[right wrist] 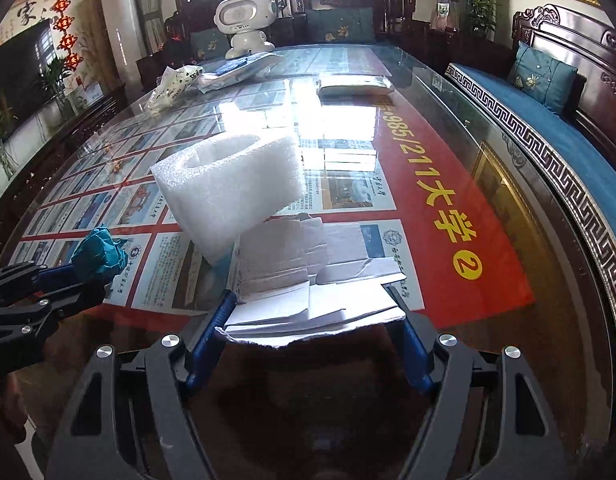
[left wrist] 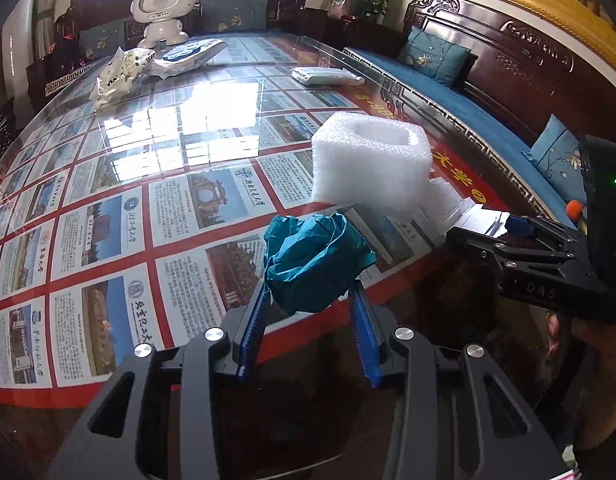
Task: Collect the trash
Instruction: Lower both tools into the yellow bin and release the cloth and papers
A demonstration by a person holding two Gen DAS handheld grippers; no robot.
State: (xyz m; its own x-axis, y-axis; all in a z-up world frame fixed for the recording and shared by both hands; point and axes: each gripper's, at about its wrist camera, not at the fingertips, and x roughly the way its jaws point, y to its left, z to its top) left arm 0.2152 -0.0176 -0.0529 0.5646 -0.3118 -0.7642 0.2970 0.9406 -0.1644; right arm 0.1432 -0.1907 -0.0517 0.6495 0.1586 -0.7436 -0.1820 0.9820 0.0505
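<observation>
Left wrist view shows my left tool (left wrist: 310, 300) tilted down toward the table (left wrist: 119, 184), and its two blue fingers (left wrist: 255, 320) are clenched on a crumpled teal paper ball (left wrist: 314, 266). The ball is lifted above the glass, over the near edge of the printed sheet under the glass. Just behind it a white foam block (left wrist: 370, 164) with a round hollow on top leans on a pile of torn white cardboard (left wrist: 474, 216).

At the right side of this view I see my right tool (left wrist: 508, 228) from the side, pointing to that cardboard, with my hand (left wrist: 588, 340) under it.

From the right wrist view, my right tool (right wrist: 314, 320) also points downward. Its fingers (right wrist: 211, 324) stand wide on both sides of the white cardboard (right wrist: 308, 292); the left finger seems to touch the edge, but on the right side I cannot tell if the pad presses. The foam block (right wrist: 231, 188) stands tilted, resting on the far part of the cardboard. My left tool (right wrist: 73, 276) comes in from the left with the teal ball (right wrist: 99, 254).

Far on the table lie crumpled plastic bags (right wrist: 173, 86) and a small white robot figure (right wrist: 245, 20).
</observation>
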